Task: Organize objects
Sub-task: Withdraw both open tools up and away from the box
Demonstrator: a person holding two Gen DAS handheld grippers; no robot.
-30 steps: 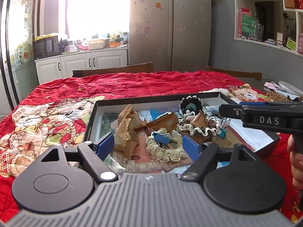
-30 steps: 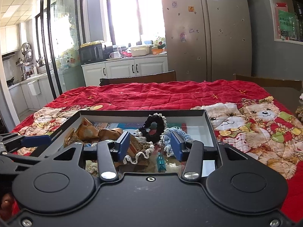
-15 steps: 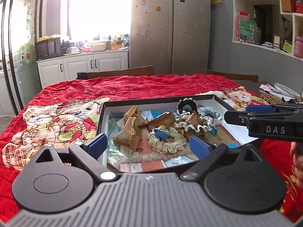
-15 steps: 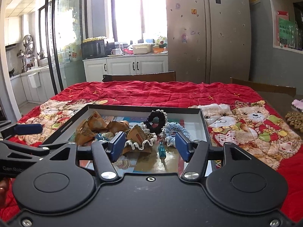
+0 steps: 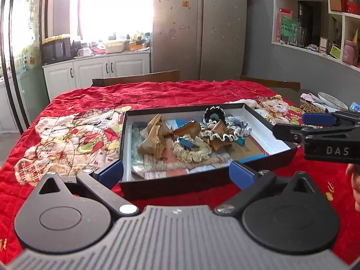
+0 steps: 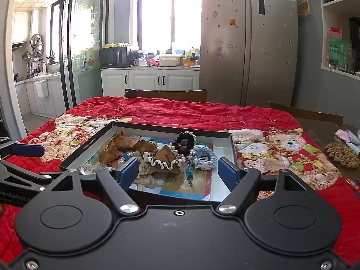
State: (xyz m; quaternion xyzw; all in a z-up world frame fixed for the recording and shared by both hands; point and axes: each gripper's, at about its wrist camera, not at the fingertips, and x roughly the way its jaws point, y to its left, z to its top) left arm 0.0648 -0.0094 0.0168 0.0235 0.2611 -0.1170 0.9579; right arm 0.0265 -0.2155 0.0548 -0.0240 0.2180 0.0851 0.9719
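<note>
Kitchen-dining room: steel fridge (image 5: 200, 29) at the back, white cabinets under a bright window, wall shelves to the right. Desk covered by a red quilted cloth (image 5: 157, 96) with cartoon bear prints. On it, a shallow black tray (image 5: 207, 181) with white inner walls holds the task's things in one loose pile: brown paper wedges (image 5: 155, 139), a cream frilly scrunchie (image 5: 191, 151), a black scrunchie (image 6: 185, 141), a light blue crocheted scrunchie (image 6: 205, 157) and small blue clips.

Left hand-held gripper (image 5: 176, 175): spread wide, nothing between the pads, held just short of the tray's near wall, pointing down at a shallow angle toward the pile. Right hand-held gripper (image 6: 178, 171): jaws opening, nothing between them, also over the tray's near edge, aimed at the scrunchie cluster. A bit of the holding hand shows at the right edge of the left view.

Judgement: contents appear already gathered; both tools look free to pick next or finish. If another pick follows, take one item from the pile's edge, since the frills overlap the wedges and clips and could drag neighbours. Approach low and square.
</note>
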